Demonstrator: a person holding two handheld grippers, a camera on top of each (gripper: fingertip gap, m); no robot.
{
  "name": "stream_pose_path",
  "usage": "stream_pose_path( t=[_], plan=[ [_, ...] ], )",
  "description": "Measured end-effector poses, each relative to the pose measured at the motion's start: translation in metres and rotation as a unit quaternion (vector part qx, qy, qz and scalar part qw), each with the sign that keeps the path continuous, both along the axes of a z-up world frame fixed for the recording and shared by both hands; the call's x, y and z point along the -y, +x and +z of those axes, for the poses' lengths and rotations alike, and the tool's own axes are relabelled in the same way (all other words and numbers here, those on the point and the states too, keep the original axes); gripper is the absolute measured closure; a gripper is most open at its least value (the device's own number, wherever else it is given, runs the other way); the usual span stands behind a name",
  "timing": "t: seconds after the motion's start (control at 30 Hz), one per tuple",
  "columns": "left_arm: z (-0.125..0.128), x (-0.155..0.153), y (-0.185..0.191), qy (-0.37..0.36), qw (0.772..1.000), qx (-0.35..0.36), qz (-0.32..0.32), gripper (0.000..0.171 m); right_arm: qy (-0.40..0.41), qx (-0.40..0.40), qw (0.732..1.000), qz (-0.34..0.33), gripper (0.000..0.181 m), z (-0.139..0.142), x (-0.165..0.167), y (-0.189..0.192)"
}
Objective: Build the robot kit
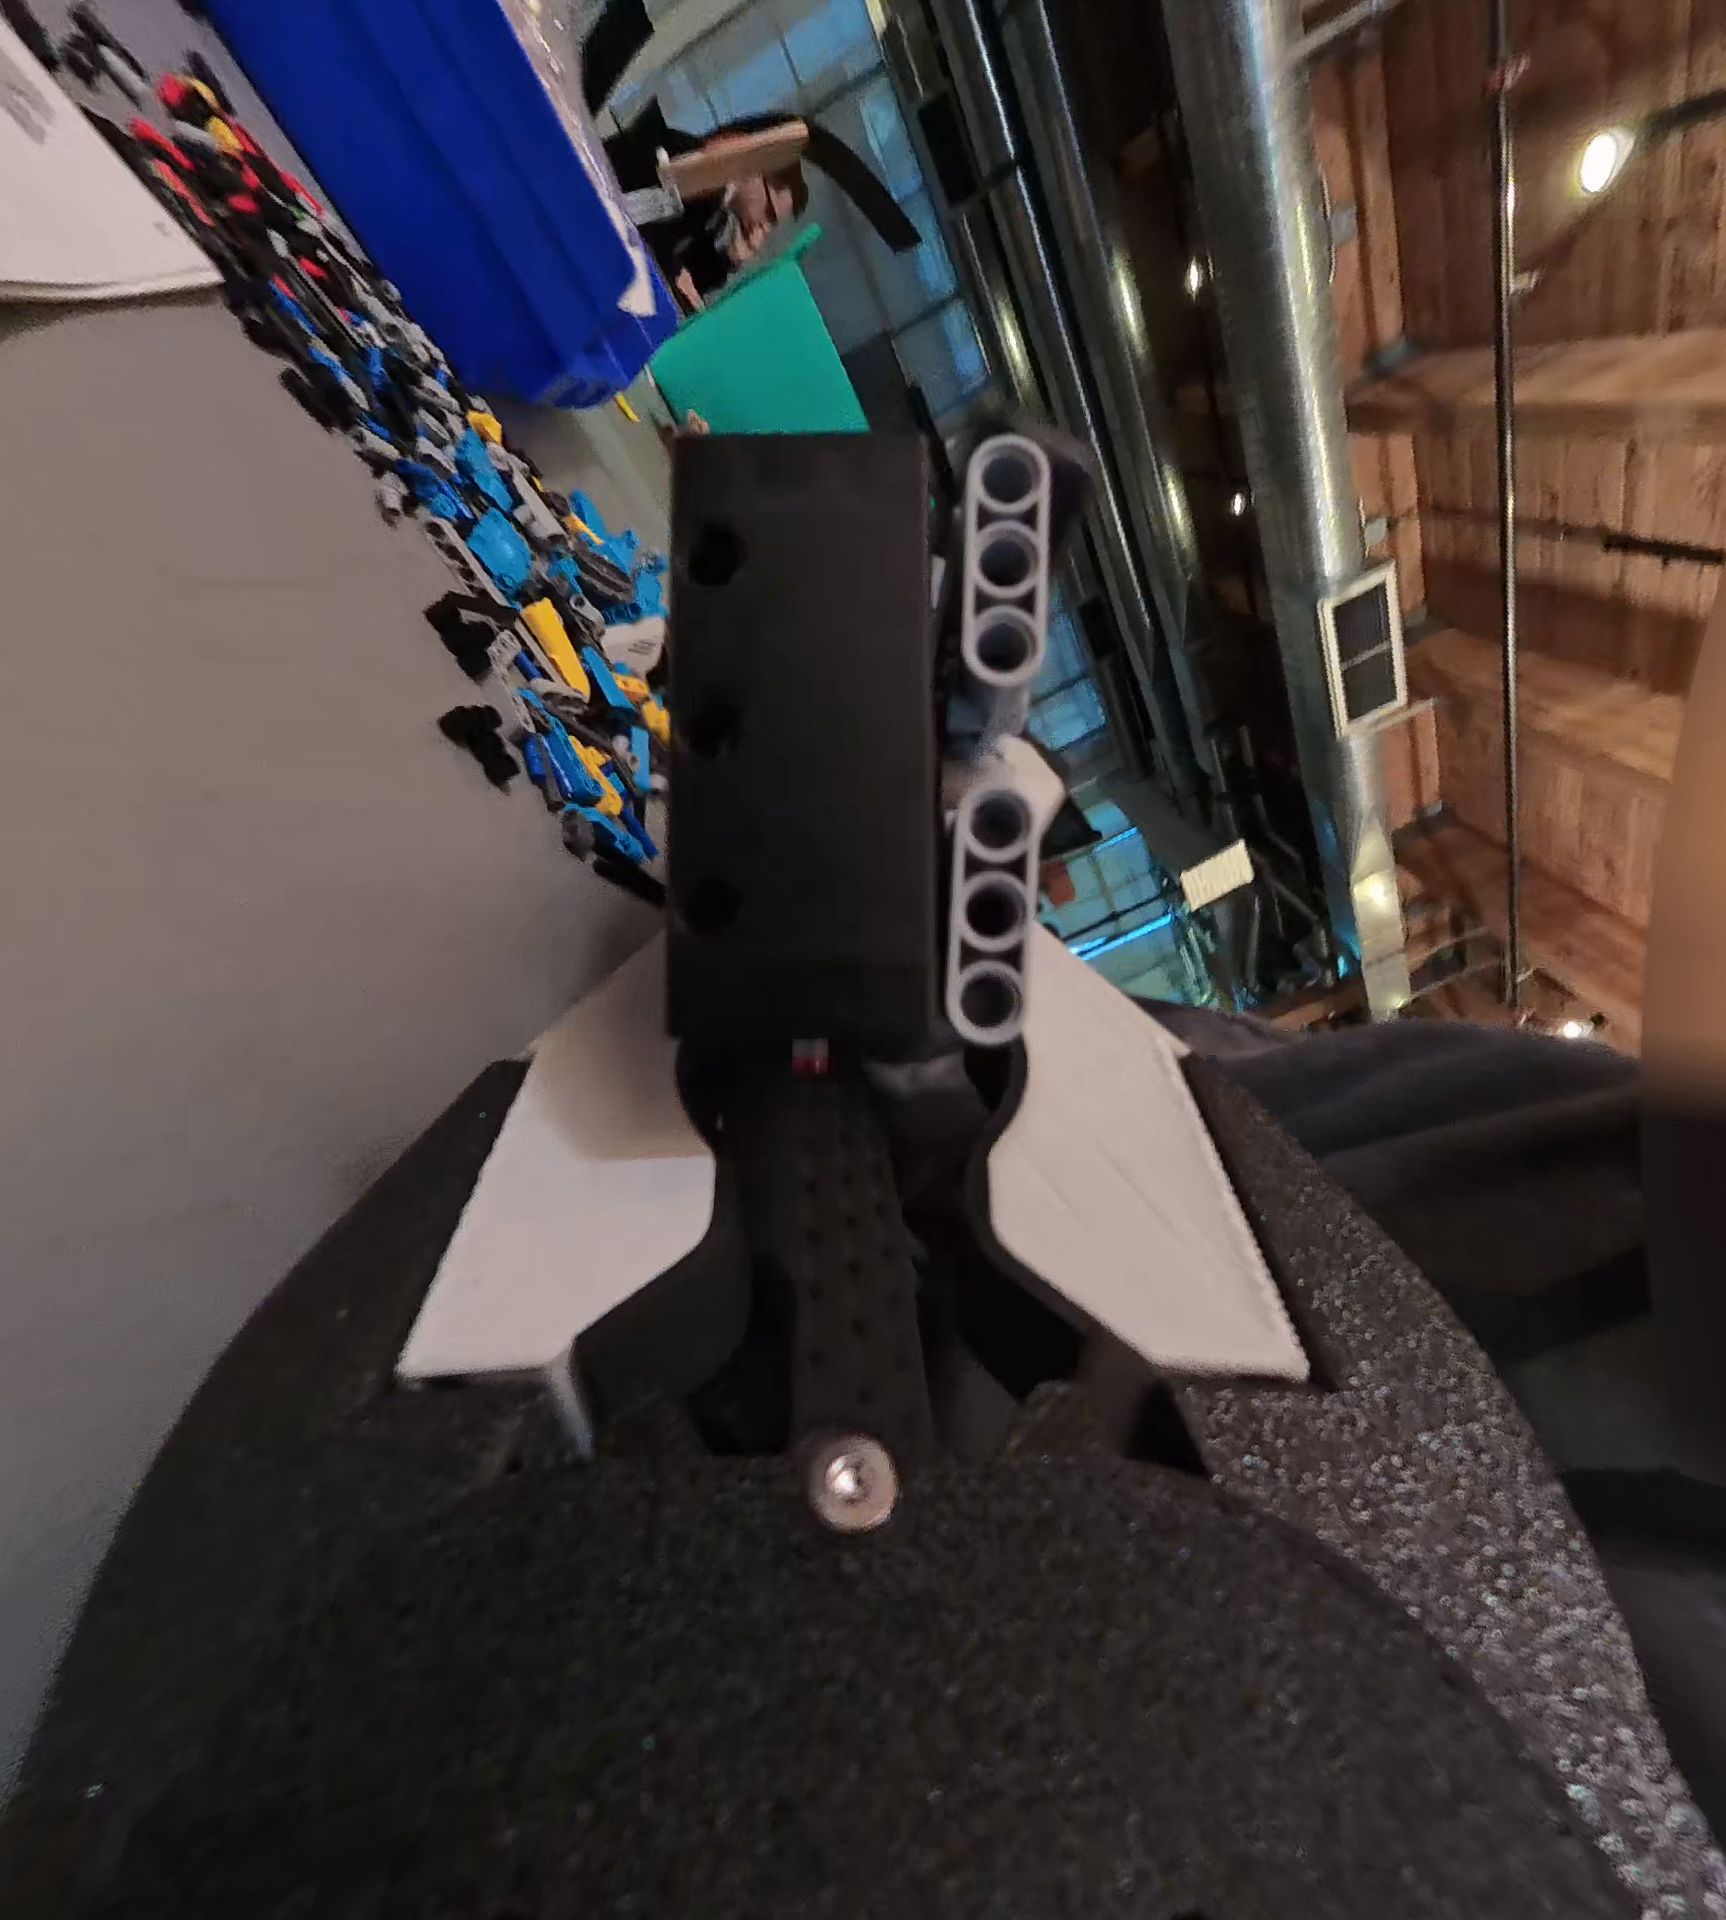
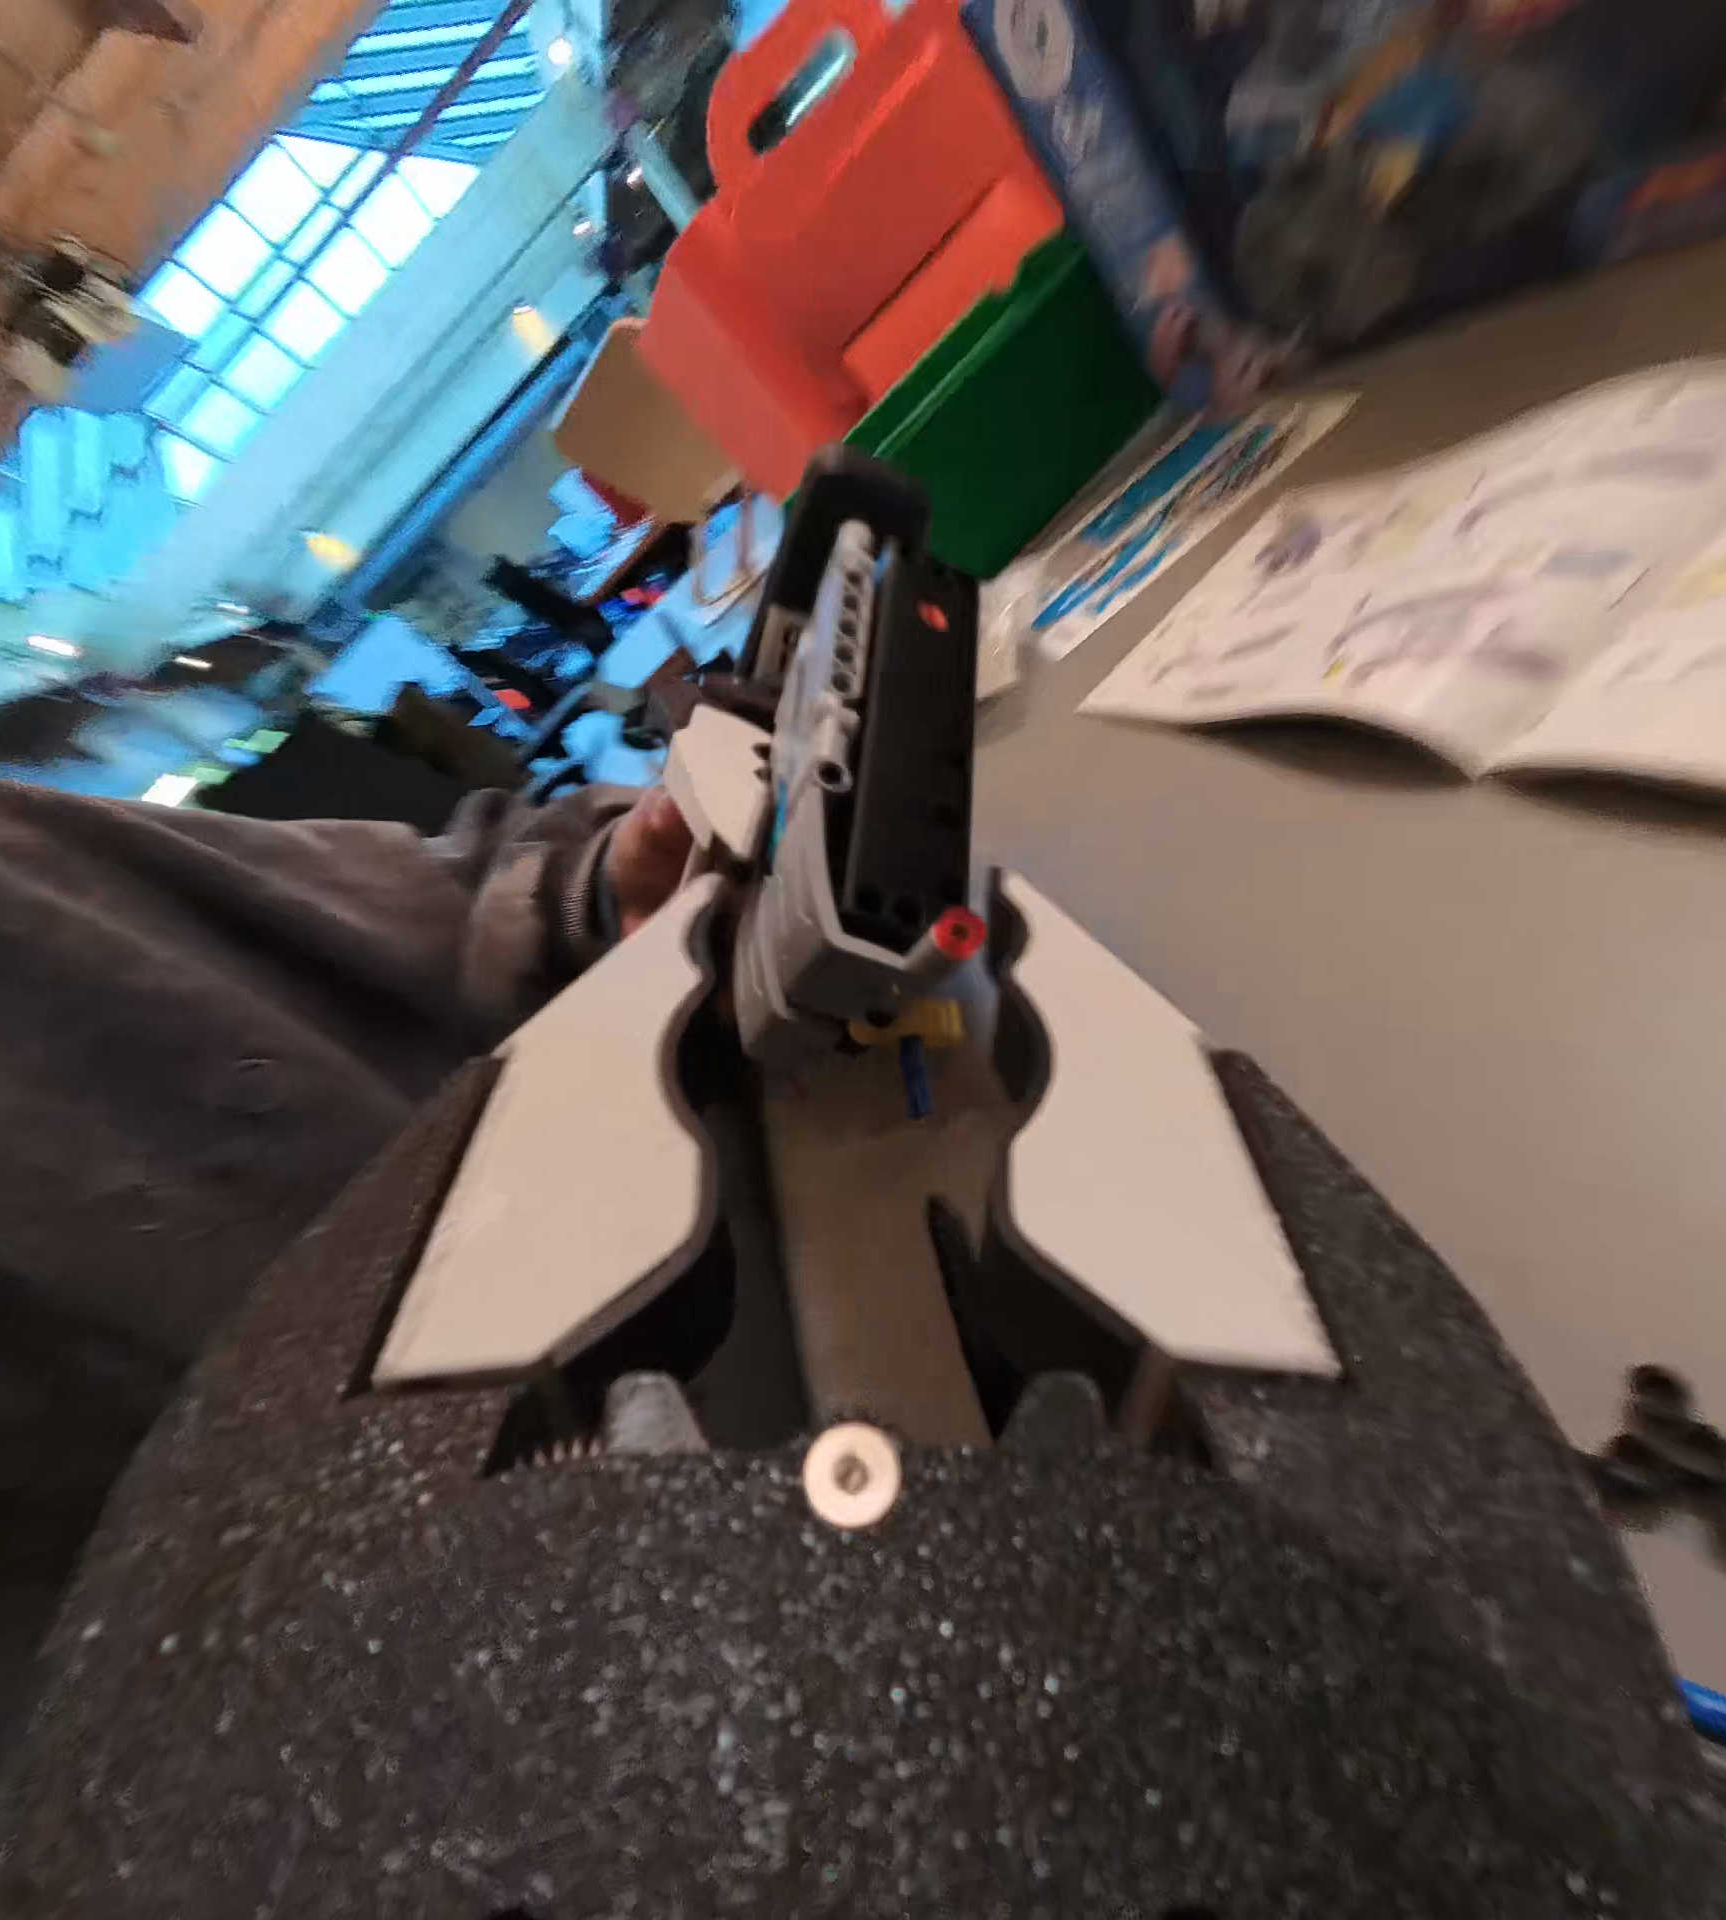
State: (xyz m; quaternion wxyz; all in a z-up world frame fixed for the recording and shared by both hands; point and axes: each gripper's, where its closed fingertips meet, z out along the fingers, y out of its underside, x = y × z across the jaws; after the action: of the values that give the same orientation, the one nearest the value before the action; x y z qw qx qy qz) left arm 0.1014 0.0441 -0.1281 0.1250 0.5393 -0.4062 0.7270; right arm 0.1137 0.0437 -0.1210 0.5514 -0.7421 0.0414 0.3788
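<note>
Both grippers hold one small brick assembly above a tilted grey table (image 1: 163,831). In the left wrist view my left gripper (image 1: 843,1003) is shut on it. The assembly shows a black block (image 1: 797,727) and two grey three-hole beams (image 1: 1002,561) on its right side. In the right wrist view my right gripper (image 2: 859,935) is shut on the near end of the same assembly (image 2: 869,727), which has black and grey beams, a red pin (image 2: 958,928) and a yellow piece (image 2: 916,1023). The left gripper's pale finger (image 2: 724,790) grips it farther along.
A pile of loose blue, yellow, red and black pieces (image 1: 526,623) lies on the table by a blue bin (image 1: 443,187) and a green bin (image 1: 765,353). An open booklet (image 2: 1461,582), red bin (image 2: 838,260), green bin (image 2: 1025,416) and black piece (image 2: 1690,1475) show at right. A dark sleeve (image 2: 163,987) is at left. Less than 4 cm separates the two grippers' tips.
</note>
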Motion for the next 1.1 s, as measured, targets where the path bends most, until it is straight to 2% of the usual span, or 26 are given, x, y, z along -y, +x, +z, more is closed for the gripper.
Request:
stream_pose_path(
  t=[0.07, 0.13, 0.2, 0.3, 0.4, 0.43, 0.57, 0.8, 0.9, 0.93, 1.0, 1.1],
  plan=[
    [-0.001, -0.008, 0.002, -0.028, 1.000, -0.012, 0.007, 0.135, 0.051, 0.118, 0.991, -0.047, 0.112, 0.012, 0.004, 0.004],
    [-0.004, -0.013, 0.004, -0.037, 0.999, -0.023, 0.017, 0.135, 0.081, 0.257, 0.960, -0.081, 0.103, 0.018, 0.007, 0.000],
    [-0.005, -0.015, 0.005, -0.044, 0.998, -0.026, 0.021, 0.135, 0.075, 0.360, 0.927, -0.077, 0.092, 0.013, 0.006, -0.013],
    [-0.005, -0.014, 0.006, -0.052, 0.998, -0.031, 0.021, 0.135, 0.025, 0.460, 0.883, -0.090, 0.090, -0.011, -0.006, -0.017],
    [-0.005, -0.011, 0.005, -0.060, 0.997, -0.036, 0.016, 0.134, -0.011, 0.509, 0.853, -0.114, 0.117, -0.025, -0.012, -0.009],
    [-0.007, -0.012, 0.005, -0.059, 0.997, -0.039, 0.019, 0.134, -0.015, 0.521, 0.846, -0.115, 0.117, -0.027, -0.012, -0.008],
    [-0.005, -0.012, 0.006, -0.058, 0.997, -0.034, 0.025, 0.133, -0.026, 0.517, 0.848, -0.116, 0.118, -0.026, -0.012, -0.007],
    [-0.003, -0.008, 0.008, 0.007, 0.999, -0.008, 0.050, 0.126, -0.019, 0.501, 0.854, -0.136, 0.119, -0.017, -0.012, -0.008],
    [0.002, -0.002, 0.006, 0.013, 0.999, 0.006, 0.036, 0.110, -0.013, 0.499, 0.854, -0.145, 0.120, -0.014, -0.012, -0.006],
    [0.003, 0.000, 0.005, 0.010, 0.999, 0.009, 0.029, 0.114, -0.014, 0.498, 0.854, -0.147, 0.119, -0.014, -0.012, -0.005],
    [0.003, 0.003, 0.003, 0.010, 1.000, 0.010, 0.019, 0.134, -0.013, 0.498, 0.854, -0.152, 0.120, -0.013, -0.011, -0.004],
    [0.001, 0.003, 0.002, 0.034, 0.999, 0.016, 0.020, 0.137, -0.020, 0.506, 0.848, -0.154, 0.119, -0.017, -0.012, -0.004]
  ],
)
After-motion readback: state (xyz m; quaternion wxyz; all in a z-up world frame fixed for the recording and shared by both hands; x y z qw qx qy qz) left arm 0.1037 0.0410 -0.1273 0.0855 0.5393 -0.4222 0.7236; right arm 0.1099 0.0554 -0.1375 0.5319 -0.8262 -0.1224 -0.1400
